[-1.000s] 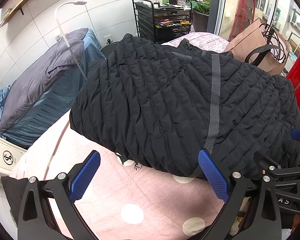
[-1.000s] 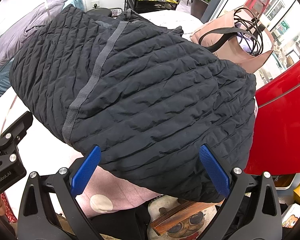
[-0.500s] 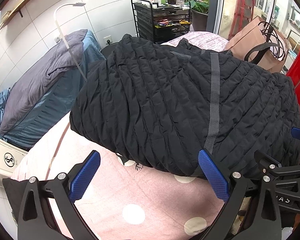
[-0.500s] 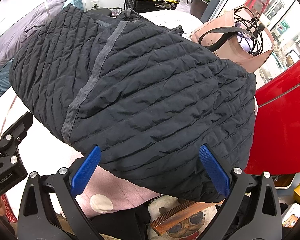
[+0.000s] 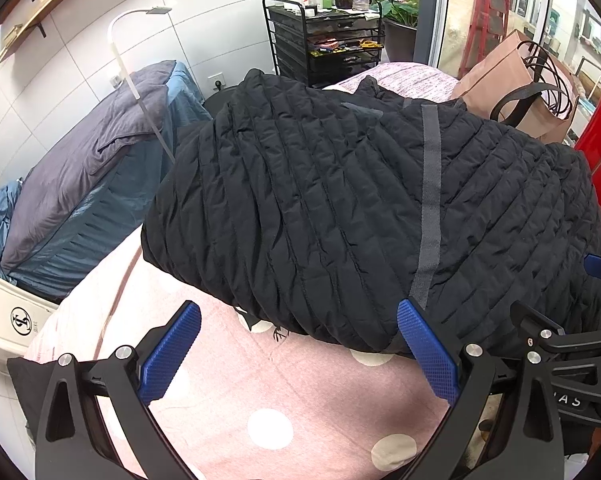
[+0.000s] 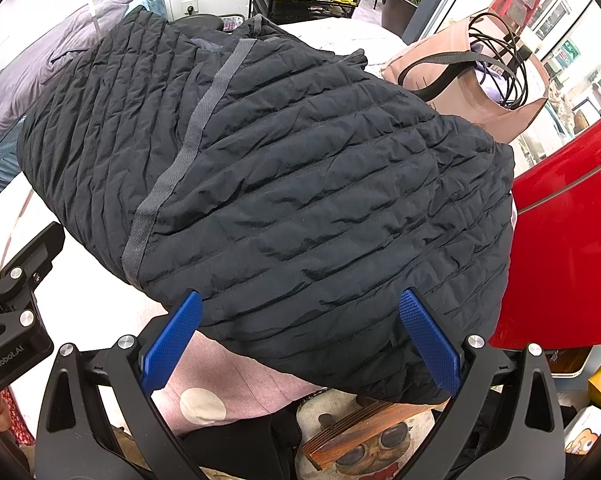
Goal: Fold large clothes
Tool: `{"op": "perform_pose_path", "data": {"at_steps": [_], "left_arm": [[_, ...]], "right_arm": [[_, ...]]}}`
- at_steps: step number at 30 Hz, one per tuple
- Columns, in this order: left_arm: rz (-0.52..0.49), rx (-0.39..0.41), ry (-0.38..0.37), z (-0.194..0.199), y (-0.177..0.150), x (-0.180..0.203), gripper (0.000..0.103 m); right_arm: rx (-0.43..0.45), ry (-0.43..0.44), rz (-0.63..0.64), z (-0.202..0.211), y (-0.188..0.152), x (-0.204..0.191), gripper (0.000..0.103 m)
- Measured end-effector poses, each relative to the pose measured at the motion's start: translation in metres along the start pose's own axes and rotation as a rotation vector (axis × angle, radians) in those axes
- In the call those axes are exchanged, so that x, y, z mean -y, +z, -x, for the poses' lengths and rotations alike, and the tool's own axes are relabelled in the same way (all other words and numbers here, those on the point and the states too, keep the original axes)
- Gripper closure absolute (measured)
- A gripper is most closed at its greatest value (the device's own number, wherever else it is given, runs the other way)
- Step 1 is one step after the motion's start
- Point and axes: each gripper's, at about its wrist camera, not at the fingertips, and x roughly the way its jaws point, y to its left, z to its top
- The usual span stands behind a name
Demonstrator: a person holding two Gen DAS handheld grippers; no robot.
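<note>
Nearest the left wrist camera, the left gripper (image 5: 298,354) hangs with its jaws spread wide and nothing between them, its blue pads (image 5: 168,354) over a pink cloth with pale dots (image 5: 260,392) that covers the table; the right-hand pad sits just at the near hem of the jacket, though whether it touches the fabric is hard to tell. The right gripper (image 6: 300,342) likewise has its jaws released and holds nothing, poised at the near edge of the same garment, and its black frame also shows at the right of the left wrist view. Below it, under the table edge, lies a wooden-looking item with a cartoon cat in sunglasses (image 6: 364,436). The black quilted jacket (image 5: 360,216) lies spread in a bulky heap across the table, with a grey tape strip (image 5: 430,200) running from the near hem toward the far side; in the right wrist view the jacket (image 6: 284,200) fills most of the picture. Just beyond it on the right stands a tan paper bag (image 5: 512,84) with black handles and cables inside, beside a red surface (image 6: 568,248). To the left, off the table, a bed carries a grey pillow (image 5: 88,168) on blue bedding, with a white lamp (image 5: 128,48) arching above it. Farthest back, against the white tiled wall, stands a black wire-drawer cart (image 5: 328,40) topped with bottles.
</note>
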Motion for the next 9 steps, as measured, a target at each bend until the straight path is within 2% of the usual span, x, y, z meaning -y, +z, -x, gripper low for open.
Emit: {"op": "perform_pose_path", "data": {"at_steps": [9], "left_arm": [[-0.008,-0.005,0.045,0.0016,0.0022,-0.0008,0.006]], "right_arm": [[-0.001,-0.001,0.0,-0.0009,-0.0017,-0.0006,0.006]]}}
